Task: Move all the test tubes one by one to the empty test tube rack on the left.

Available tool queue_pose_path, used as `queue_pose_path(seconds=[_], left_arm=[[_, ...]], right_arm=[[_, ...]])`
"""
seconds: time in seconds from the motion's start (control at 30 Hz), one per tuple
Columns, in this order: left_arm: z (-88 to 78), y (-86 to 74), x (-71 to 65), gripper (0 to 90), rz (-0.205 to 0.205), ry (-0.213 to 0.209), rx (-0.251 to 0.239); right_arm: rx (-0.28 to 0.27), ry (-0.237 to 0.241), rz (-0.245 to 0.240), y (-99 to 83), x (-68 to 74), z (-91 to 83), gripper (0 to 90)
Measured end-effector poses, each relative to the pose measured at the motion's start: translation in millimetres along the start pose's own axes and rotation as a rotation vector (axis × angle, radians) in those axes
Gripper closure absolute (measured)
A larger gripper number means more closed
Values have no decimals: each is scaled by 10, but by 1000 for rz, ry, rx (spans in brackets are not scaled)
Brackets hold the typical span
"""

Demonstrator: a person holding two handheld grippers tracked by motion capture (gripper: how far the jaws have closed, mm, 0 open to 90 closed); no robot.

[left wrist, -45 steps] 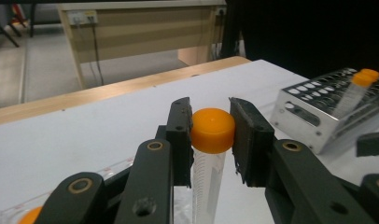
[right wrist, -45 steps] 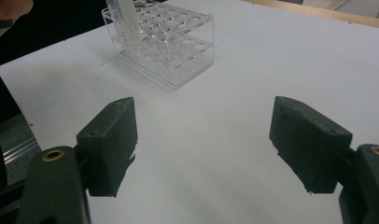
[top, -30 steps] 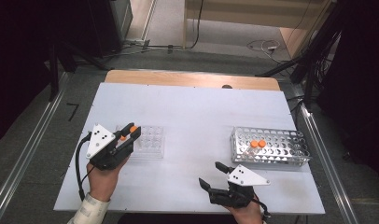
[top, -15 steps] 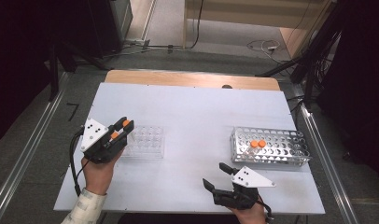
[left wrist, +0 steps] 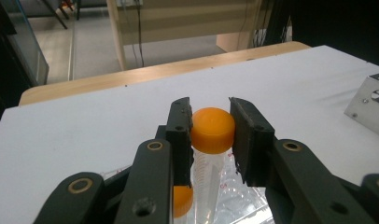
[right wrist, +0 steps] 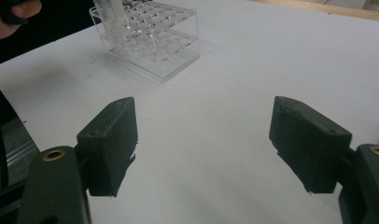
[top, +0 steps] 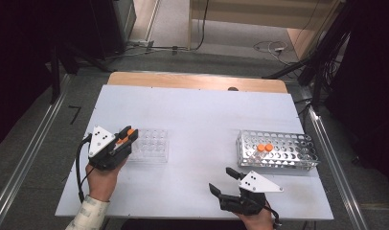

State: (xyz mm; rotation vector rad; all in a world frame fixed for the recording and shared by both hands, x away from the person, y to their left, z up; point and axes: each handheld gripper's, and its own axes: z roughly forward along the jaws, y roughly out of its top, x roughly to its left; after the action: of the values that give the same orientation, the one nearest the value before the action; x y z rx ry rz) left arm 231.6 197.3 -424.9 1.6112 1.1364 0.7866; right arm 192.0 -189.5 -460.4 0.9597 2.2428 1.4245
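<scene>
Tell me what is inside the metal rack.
The metal rack holds two orange-capped tubes near its middle; the other holes look empty. The tubes' lower parts are hidden inside the rack.

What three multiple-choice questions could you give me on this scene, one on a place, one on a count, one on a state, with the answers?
1. Where on the table does the metal tube rack stand?
A. by the person's right side
B. by the person's left side
C. on the far wooden edge

2. How many orange caps show in the metal tube rack?
A. none
B. two
C. five

3. What is the left gripper doing?
A. standing open
B. clamping an orange-capped tube
C. holding the clear plastic rack

Answers: 1 A, the high view shows it near the right gripper. 2 B, two caps sit side by side. 3 B, the left gripper view shows the jaws pressing the cap.
</scene>
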Motion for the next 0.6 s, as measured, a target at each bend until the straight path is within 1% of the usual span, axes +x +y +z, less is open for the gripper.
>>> queue_pose_path(seconds=[0.13, 0.17, 0.33, 0.43, 0.53, 0.6], left_arm=[[10, -35, -3, 700, 4, -2, 17], [13, -41, -5, 700, 11, -1, 22], [25, -58, -12, 692, 13, -5, 29], [29, -60, -13, 650, 12, -7, 31], [25, -56, -10, 613, 2, -13, 26], [19, -53, -9, 590, 3, -8, 24]], right_arm=[[0, 2, -6, -1, 2, -1, 222], [0, 1, -6, -1, 4, 0, 223], [1, 1, -2, -1, 2, -2, 223], [1, 2, -4, -2, 2, 0, 222], [1, 2, -6, -3, 2, 3, 222], [1, 2, -4, -3, 3, 2, 223]])
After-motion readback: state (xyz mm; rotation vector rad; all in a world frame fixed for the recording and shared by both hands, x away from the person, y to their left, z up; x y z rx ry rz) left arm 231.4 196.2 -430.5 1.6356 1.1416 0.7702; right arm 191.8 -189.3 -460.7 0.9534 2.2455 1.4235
